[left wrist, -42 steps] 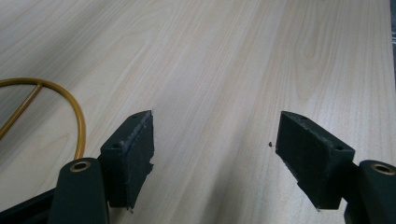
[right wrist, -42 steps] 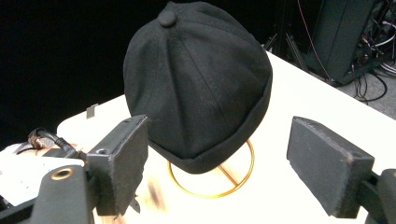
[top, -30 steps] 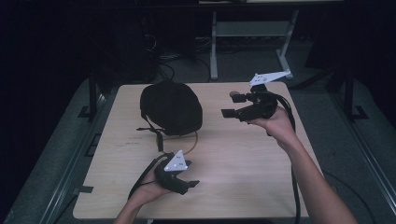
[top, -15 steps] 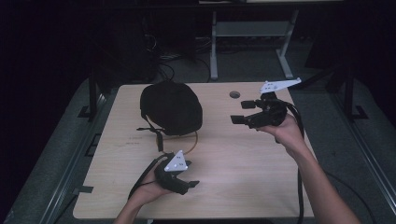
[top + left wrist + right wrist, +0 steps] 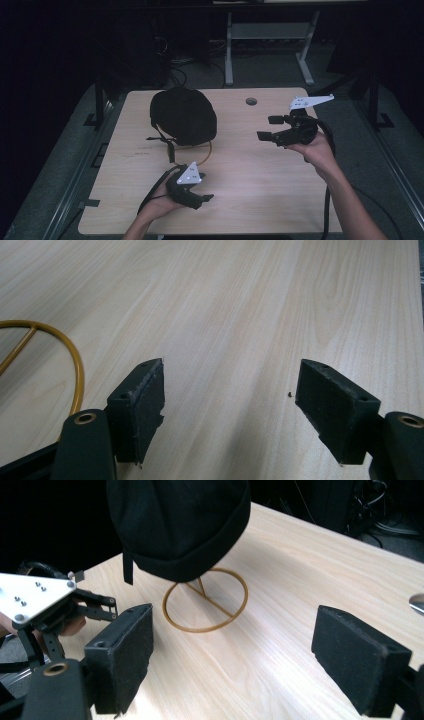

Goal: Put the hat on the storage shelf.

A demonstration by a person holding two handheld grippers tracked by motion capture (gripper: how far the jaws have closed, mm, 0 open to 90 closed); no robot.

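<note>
From the high view I see a light wooden table [image 5: 260, 200] in a dark room. A black knit beanie [image 5: 184, 116] sits on a gold wire stand [image 5: 206, 150] toward the table's 11 o'clock area, left of centre.

My left gripper [image 5: 196, 196] sits low at about 7 o'clock on the table, held in the left hand [image 5: 160, 202] with the forearm entering from the bottom edge. It points toward 3 o'clock, its jaws spread wide with nothing between them. In the left gripper view, bare wood lies between the jaws, and the stand's gold ring [image 5: 60, 352] curves in at 9 o'clock, cut off by the frame edge.

My right gripper [image 5: 269, 127] is raised at about 3 o'clock on the table, held in the right hand [image 5: 315, 150], wrist bent so that it aims toward 9 o'clock, at the beanie. Its jaws are also wide apart and empty. In the right gripper view, the beanie [image 5: 180, 522] hangs at 12 o'clock, its top cut off by the frame, with the ring base [image 5: 240, 607] showing below it.

The beanie hides the stand's upright part. A dark strap [image 5: 167, 145] trails from the beanie's near edge; I cannot tell what it is. The room behind the table is too dark to read.
</note>
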